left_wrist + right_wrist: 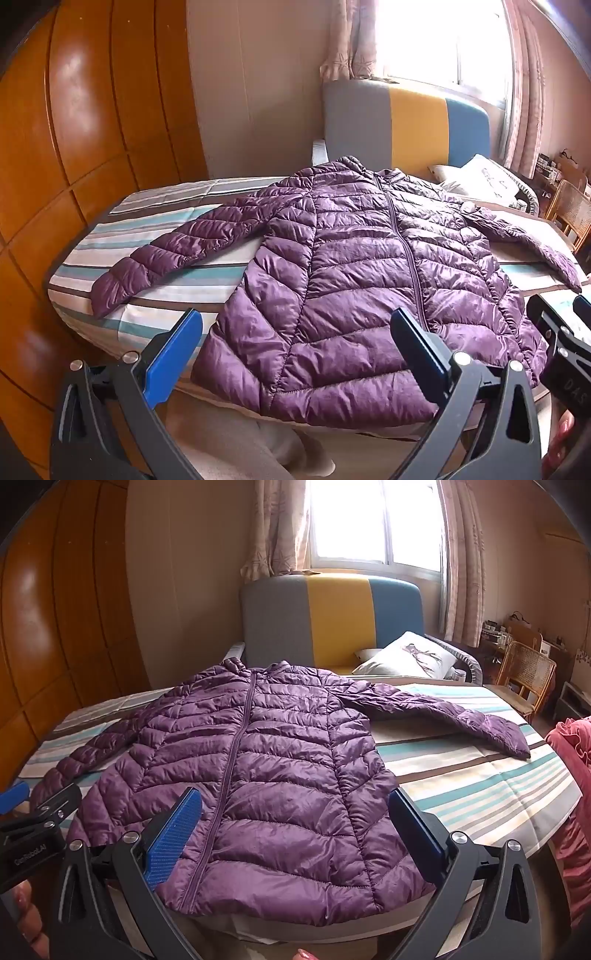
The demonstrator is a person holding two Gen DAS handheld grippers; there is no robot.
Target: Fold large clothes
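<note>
A purple quilted puffer jacket [362,266] lies flat and zipped on a striped bedsheet [147,229], sleeves spread to both sides, hem toward me. It also shows in the right wrist view [266,768]. My left gripper [295,325] is open and empty, hovering over the hem's left half. My right gripper [295,805] is open and empty over the hem's right half. The right gripper also shows at the right edge of the left wrist view [561,332]. The left gripper shows at the left edge of the right wrist view [33,812].
A wooden wardrobe [74,147] stands to the left of the bed. A grey, yellow and blue headboard [332,620] and a white pillow [406,657] are at the far end. A rattan chair [524,675] and pink cloth [572,775] are on the right.
</note>
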